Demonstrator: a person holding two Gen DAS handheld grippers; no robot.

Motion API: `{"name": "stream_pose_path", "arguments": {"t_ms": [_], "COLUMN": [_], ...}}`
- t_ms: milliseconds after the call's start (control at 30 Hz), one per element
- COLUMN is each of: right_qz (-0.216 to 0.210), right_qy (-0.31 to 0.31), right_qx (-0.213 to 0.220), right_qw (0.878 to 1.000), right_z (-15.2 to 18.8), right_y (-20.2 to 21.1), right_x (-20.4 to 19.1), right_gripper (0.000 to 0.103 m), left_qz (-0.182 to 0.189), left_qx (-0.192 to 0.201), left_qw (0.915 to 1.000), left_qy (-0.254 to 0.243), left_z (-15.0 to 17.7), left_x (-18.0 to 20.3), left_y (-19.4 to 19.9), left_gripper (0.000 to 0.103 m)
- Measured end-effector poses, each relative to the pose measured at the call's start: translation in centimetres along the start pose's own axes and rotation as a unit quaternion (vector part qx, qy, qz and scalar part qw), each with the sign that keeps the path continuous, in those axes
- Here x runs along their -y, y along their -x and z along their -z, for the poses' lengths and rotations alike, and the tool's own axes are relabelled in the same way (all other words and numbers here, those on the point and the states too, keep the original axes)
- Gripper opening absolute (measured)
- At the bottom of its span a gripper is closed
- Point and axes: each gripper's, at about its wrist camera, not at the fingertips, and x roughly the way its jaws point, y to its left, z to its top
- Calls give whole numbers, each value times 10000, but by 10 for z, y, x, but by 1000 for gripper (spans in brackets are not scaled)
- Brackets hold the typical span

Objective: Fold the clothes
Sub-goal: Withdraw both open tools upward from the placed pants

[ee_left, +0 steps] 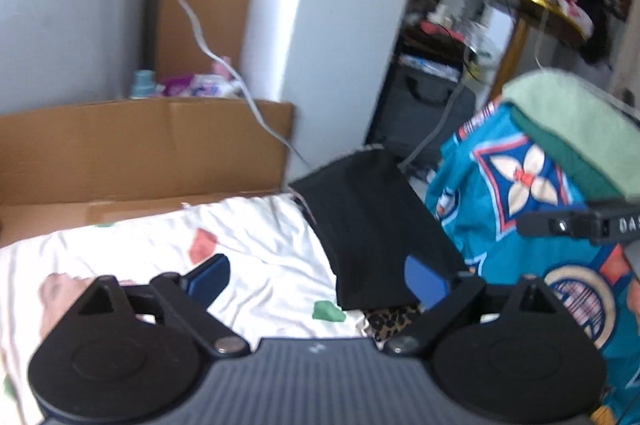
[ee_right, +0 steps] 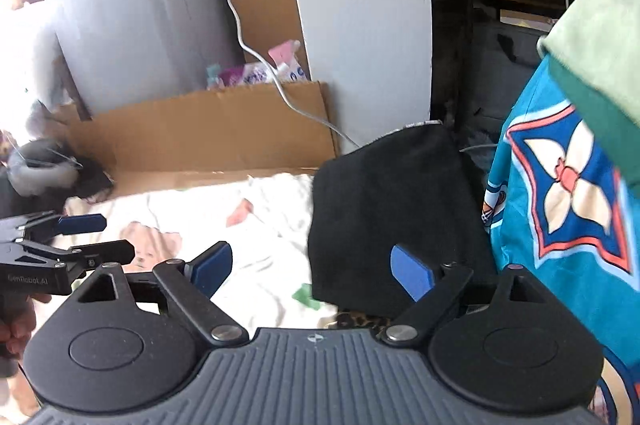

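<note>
A folded black garment (ee_left: 380, 225) (ee_right: 392, 217) lies on a white sheet with coloured patches (ee_left: 260, 245) (ee_right: 260, 257). My left gripper (ee_left: 318, 279) hovers above the sheet, open, nothing between its blue pads; its right pad shows in front of the garment's near edge. My right gripper (ee_right: 312, 269) is likewise open and empty above the garment's near left corner. The left gripper (ee_right: 96, 237) also shows at the left edge of the right wrist view, jaws apart. A bit of leopard-print cloth (ee_left: 390, 321) (ee_right: 360, 321) peeks out beneath the black garment.
A teal patterned fabric (ee_left: 520, 185) (ee_right: 560, 205) with a green cloth (ee_left: 580, 129) (ee_right: 600, 65) on top rises at the right. An open cardboard box (ee_left: 140, 145) (ee_right: 220, 133), a white cable (ee_left: 200, 33) and a white pillar (ee_left: 320, 25) stand behind the sheet.
</note>
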Motion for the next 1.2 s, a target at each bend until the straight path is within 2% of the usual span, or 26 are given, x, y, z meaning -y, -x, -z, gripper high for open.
{"name": "stream_pose_path", "arguments": {"t_ms": [167, 300, 433, 567, 667, 833, 1033, 1200], "right_qz": [138, 305, 424, 505, 521, 514, 584, 445], "right_qy": [-198, -586, -795, -1140, -1109, -896, -780, -732], "right_qx": [-142, -230, -211, -268, -324, -237, -489, -733], "right_qw": [9996, 9975, 9957, 9918, 9919, 9944, 9940, 9936], "right_z": [-14, -22, -23, -19, -17, -10, 9, 25], "right_y": [35, 55, 71, 83, 91, 113, 126, 131], "right_x": [-26, -38, -54, -63, -76, -101, -123, -140], "right_gripper": [91, 91, 91, 91, 91, 91, 92, 91], "left_qz": [-520, -658, -1286, -1488, -1625, -2112, -2213, -2385], "left_qx": [47, 117, 1, -59, -34, -109, 61, -77], "left_qw": [9985, 9962, 9901, 9854, 9833, 9737, 9699, 9641], "left_qy": [168, 557, 569, 822, 822, 852, 1011, 1163], "left_z": [-16, -30, -39, -44, -45, -40, -28, -13], "left_x": [12, 13, 18, 19, 24, 32, 35, 36], "left_y": [41, 80, 113, 141, 157, 181, 209, 218], "left_gripper": [99, 100, 103, 102, 103, 103, 103, 103]}}
